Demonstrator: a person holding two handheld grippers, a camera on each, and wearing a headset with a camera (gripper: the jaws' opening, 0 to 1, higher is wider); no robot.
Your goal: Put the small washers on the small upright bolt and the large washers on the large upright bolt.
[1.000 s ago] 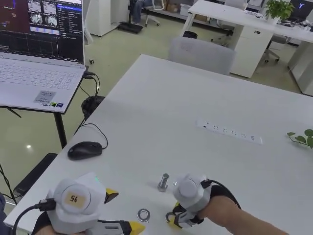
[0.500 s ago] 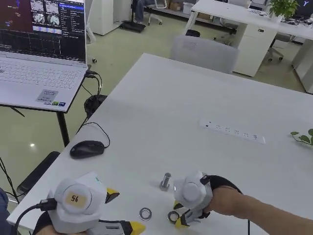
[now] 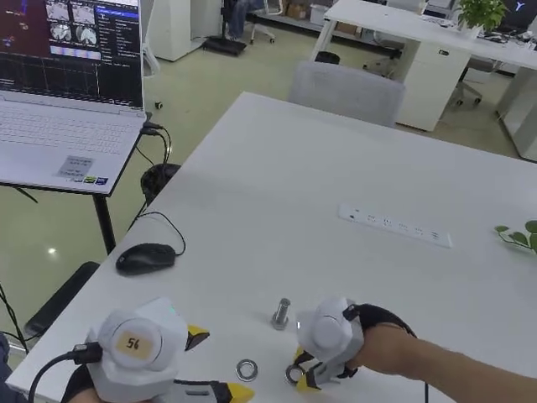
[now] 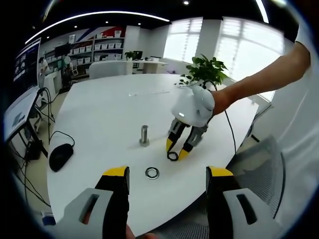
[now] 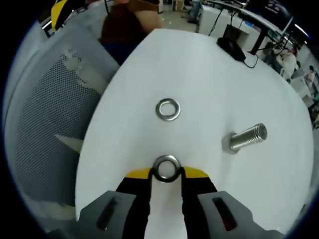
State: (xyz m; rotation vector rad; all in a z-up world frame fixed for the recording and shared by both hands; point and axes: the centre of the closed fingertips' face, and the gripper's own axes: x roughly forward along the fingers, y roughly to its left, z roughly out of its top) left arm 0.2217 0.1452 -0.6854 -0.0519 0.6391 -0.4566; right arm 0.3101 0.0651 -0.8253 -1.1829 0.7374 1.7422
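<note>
Grips one washer (image 5: 166, 168) in the narrowed right tool (image 5: 166, 175), holds the left tool (image 4: 168, 172) wide and idle, and next needs its hole centred over the upright bolt (image 5: 247, 136).

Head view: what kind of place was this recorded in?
Most likely an open-plan office: a laptop, a power strip on the white table, and a grey office chair with more desks behind.
</note>
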